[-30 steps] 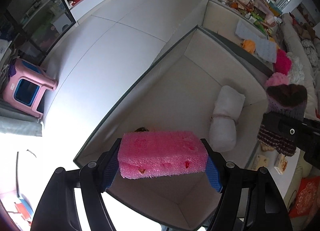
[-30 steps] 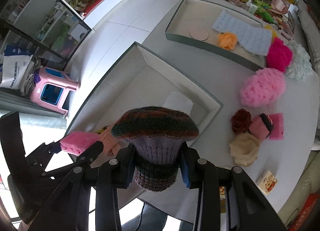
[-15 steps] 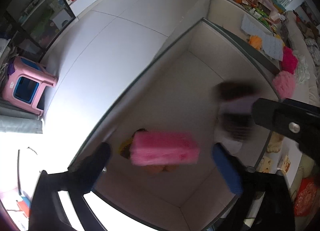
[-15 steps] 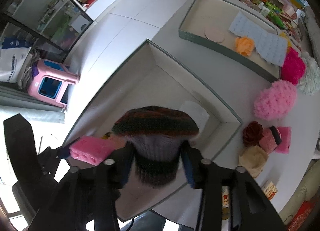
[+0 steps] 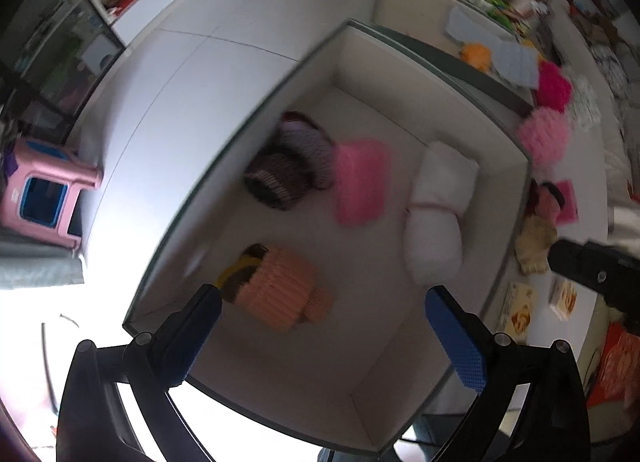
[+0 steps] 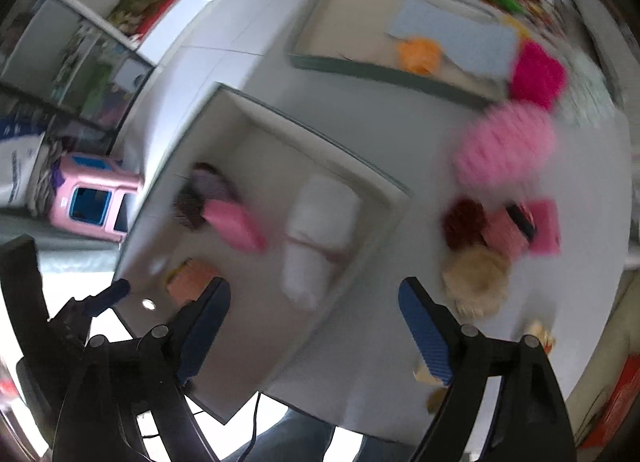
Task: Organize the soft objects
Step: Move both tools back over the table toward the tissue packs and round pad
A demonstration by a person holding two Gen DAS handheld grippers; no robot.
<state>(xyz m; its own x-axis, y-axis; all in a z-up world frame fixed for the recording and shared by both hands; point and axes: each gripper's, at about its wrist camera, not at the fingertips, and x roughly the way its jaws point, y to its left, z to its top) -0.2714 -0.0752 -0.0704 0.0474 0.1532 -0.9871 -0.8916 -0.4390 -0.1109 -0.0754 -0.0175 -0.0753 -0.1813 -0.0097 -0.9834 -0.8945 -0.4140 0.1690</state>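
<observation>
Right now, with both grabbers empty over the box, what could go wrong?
The right gripper, jaws opening with nothing between them, hangs above the box rim and might bump it. The pink sponge leans on the knitted hat, so grabbing one may drag the other.

Bright, even daylight fills both fisheye views, blowing out to pure white glare below the open white rectangular storage box (image 5: 400,110) at lower left. Motion blur smears everything, worst in the right wrist view; straight edges bow and dark vignetting rings the corners
</observation>
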